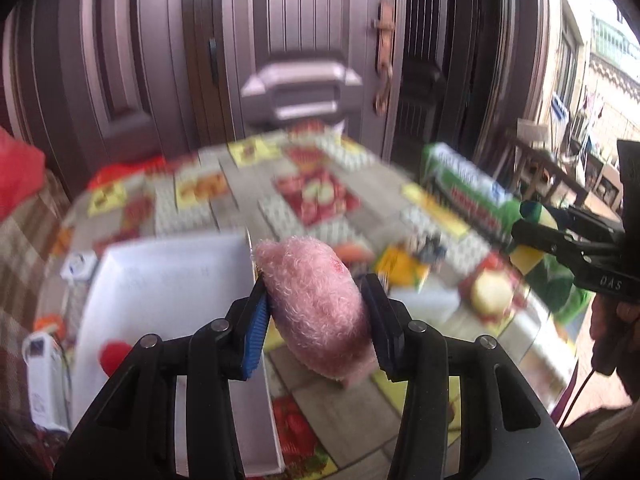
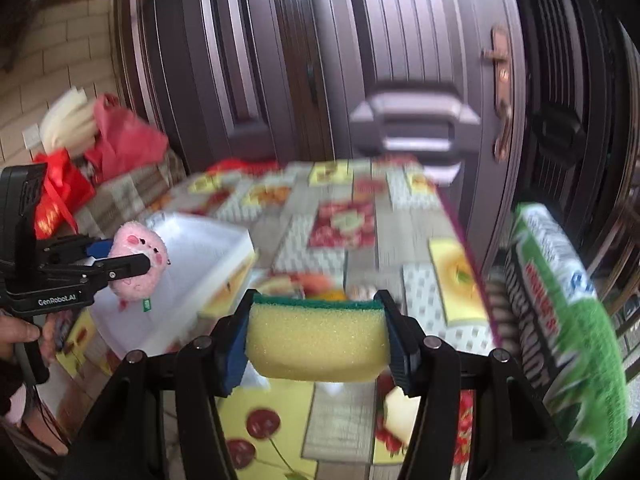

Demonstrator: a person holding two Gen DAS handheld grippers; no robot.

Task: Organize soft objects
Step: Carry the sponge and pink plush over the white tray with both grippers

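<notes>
Pink plush toy (image 1: 316, 308), left wrist view: the toy is clamped between the blue pads of the left gripper (image 1: 316, 316), whose jaws press on its two sides, and it is held clear above the table (image 1: 248, 200). The table carries a fruit-patterned cloth, blurred here. Below and left of the toy lies a white tray (image 1: 160, 280), with a small red object (image 1: 114, 356) at its near end; what that object is cannot be made out. A green package (image 1: 472, 188) stands at the table's right edge. At far right the right gripper (image 1: 532, 228) holds a yellow sponge (image 1: 528, 256) with a green top, partly hidden by its black fingers. A dark panelled door (image 1: 304, 40) fills the background.

Right wrist view: the yellow sponge (image 2: 318, 344) sits crosswise between the pads of the right gripper (image 2: 318, 340), green scouring layer uppermost, the jaws closed on its ends at medium width, above the table (image 2: 360, 248). At left the left gripper (image 2: 140, 266) carries the pink plush toy (image 2: 138, 264) over the white tray (image 2: 208, 248); one black finger crosses the toy's face. A hand (image 2: 18, 334) grips the handle. The green package (image 2: 568, 312) rises at right, and red bags (image 2: 120, 140) lie behind the tray.
</notes>
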